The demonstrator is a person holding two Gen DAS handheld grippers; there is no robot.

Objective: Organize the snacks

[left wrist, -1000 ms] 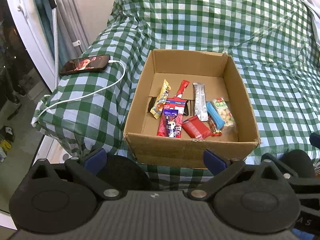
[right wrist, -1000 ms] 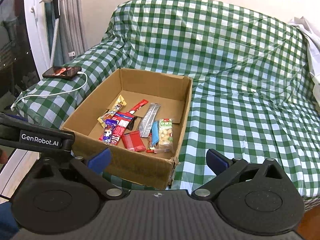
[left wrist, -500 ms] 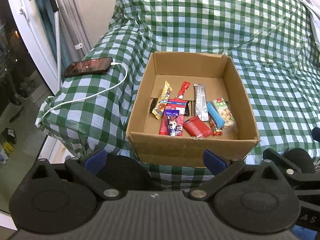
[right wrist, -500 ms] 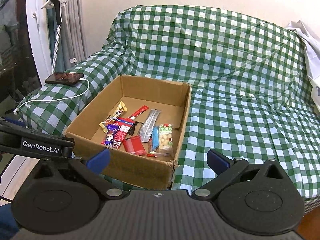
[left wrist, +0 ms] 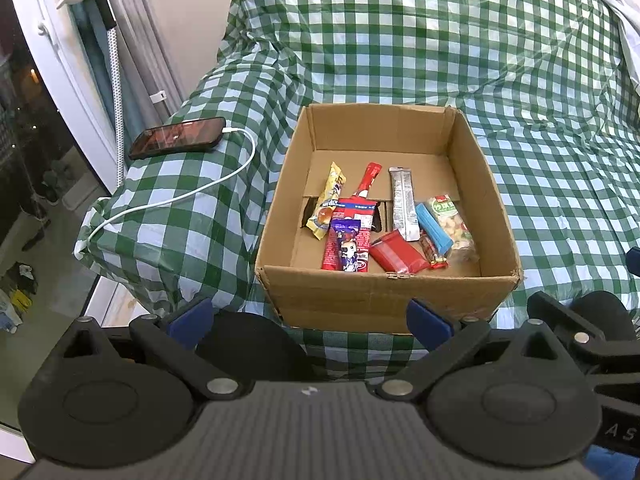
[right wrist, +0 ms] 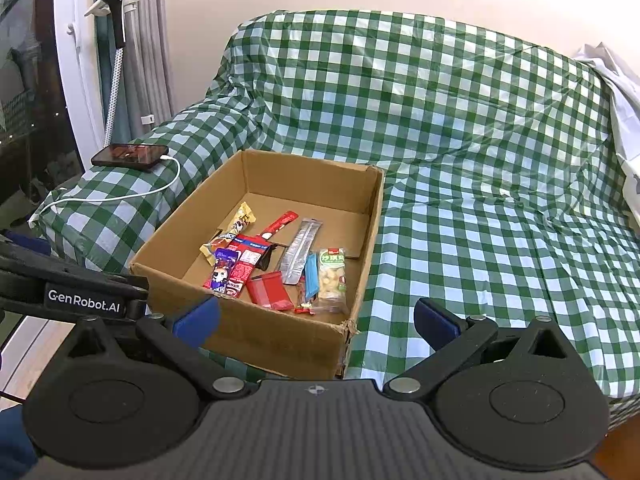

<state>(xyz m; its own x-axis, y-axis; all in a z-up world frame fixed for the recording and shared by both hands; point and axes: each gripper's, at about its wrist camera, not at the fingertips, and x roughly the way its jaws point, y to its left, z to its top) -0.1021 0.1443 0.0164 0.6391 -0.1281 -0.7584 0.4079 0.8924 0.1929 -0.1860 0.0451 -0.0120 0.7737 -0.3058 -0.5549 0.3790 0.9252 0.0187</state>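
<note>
Cardboard box (left wrist: 384, 296) is sitting open on the green-checked cover (left wrist: 560, 168) of a sofa, with its near wall just beyond both grippers. Snacks are lying loose on the box floor, clustered toward the near side: a yellow bar (left wrist: 326, 206) at the left, a long red stick (left wrist: 366, 178) beside it, a silver sachet (left wrist: 403, 204) right of that, a flat red packet (left wrist: 396, 258) near the front wall, a blue stick (left wrist: 434, 228), and a clear bag of nuts (left wrist: 452, 222) at the far right. Left gripper (left wrist: 308, 320) is hovering in front of the box, jaws spread wide, grasping nothing. Right gripper (right wrist: 316, 322) is doing the same, fingers released and empty. Phone (left wrist: 178, 138) is resting on the left armrest, with a white cable (left wrist: 180, 196) trailing from it.
</note>
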